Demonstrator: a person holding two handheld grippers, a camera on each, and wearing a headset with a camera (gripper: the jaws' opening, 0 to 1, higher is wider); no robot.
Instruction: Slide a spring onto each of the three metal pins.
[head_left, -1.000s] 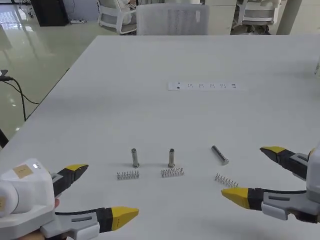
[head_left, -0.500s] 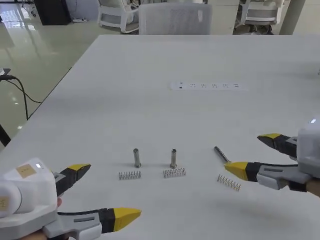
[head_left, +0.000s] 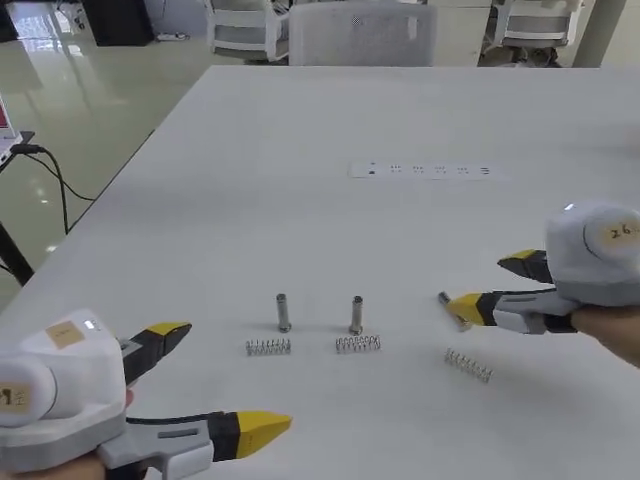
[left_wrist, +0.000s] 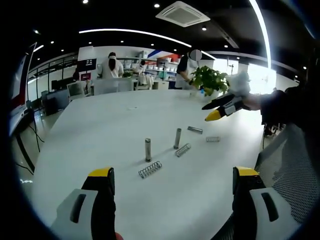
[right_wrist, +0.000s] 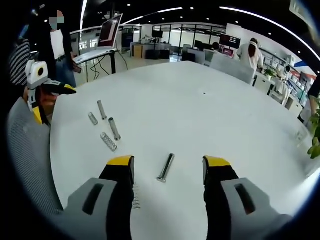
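Note:
Two metal pins stand upright on the white table, one pin (head_left: 283, 311) on the left and a second pin (head_left: 357, 313) to its right. A third pin (head_left: 450, 306) lies flat; in the right gripper view this lying pin (right_wrist: 165, 167) rests between the jaws. My right gripper (head_left: 490, 284) is open around it. One spring (head_left: 268, 347) lies in front of the left pin, another spring (head_left: 358, 344) in front of the middle pin, and a third spring (head_left: 468, 365) at the right. My left gripper (head_left: 218, 378) hangs open and empty near the front edge.
A white power strip (head_left: 420, 170) is set into the table further back. Office chairs (head_left: 360, 35) stand beyond the far edge. In the right gripper view, people and desks fill the room behind the table (right_wrist: 210, 115).
My right gripper has moved forward and up from beside the right spring to the lying pin, now straddling it. The left gripper has stayed in place.

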